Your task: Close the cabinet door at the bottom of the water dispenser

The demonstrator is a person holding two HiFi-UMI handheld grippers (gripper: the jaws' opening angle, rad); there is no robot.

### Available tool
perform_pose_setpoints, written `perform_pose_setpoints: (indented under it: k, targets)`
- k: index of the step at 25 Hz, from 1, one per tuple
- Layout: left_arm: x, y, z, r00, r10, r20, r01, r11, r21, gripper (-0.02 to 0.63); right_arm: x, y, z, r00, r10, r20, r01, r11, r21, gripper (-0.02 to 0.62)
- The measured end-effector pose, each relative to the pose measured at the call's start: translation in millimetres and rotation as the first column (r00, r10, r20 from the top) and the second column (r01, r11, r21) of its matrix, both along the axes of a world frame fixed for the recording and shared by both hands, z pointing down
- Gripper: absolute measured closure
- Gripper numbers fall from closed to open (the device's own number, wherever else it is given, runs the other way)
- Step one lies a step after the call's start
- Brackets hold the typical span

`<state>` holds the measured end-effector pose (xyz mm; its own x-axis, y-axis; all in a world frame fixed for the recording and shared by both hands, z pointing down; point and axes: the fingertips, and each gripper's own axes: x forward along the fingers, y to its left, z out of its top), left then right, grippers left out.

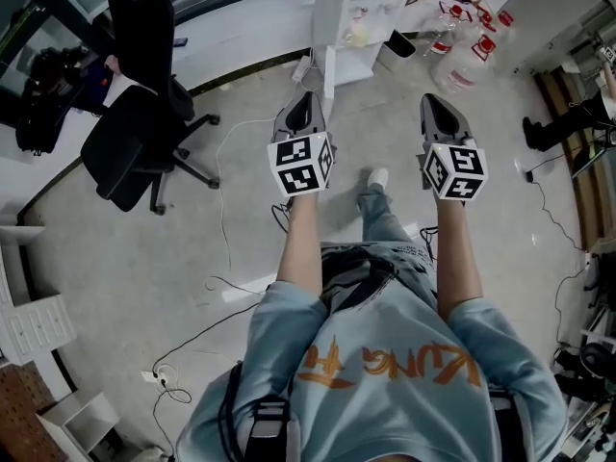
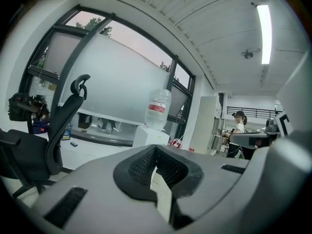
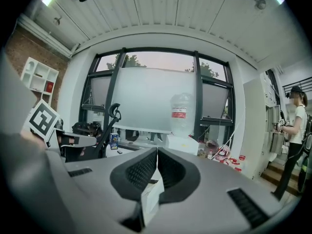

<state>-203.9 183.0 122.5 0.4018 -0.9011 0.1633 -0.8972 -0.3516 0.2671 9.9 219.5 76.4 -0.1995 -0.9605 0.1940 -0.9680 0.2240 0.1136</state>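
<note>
The white water dispenser (image 1: 348,12) stands at the top centre of the head view, with a narrow white panel (image 1: 328,73) sticking out from its base towards me; it looks like the open cabinet door. My left gripper (image 1: 302,106) points at that panel, a short way before it, its jaws shut and empty. Level with it to the right, my right gripper (image 1: 434,106) is also shut with nothing held. The left gripper (image 2: 156,152) has the dispenser's bottle (image 2: 158,107) straight ahead. Above the right gripper (image 3: 157,155) the bottle (image 3: 180,113) stands slightly right. The jaws hide the cabinet in both gripper views.
A black office chair (image 1: 144,128) stands to the left. Cables (image 1: 226,210) trail over the floor. Several water bottles (image 1: 467,37) sit right of the dispenser. A person (image 3: 295,126) stands at the far right, and white shelving (image 1: 38,325) lines the left edge.
</note>
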Motion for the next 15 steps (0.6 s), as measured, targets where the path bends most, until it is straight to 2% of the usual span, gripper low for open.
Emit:
perform_pose_setpoints:
  k: [8,15]
  targets:
    - [22.4,-43.7,9.9,0.999,-0.013,0.036,0.014,1.000,-0.018,0.598,23.1,-54.3,15.2,0.999,-0.024,0.042,0.025,1.000,-0.015,0.566]
    - [57.1,-86.7,33.0,0.995,-0.023,0.097,0.031,0.996,-0.085,0.598,61.9,-112.2,39.0,0.993,-0.024,0.114,0.031,0.998,-0.061,0.566]
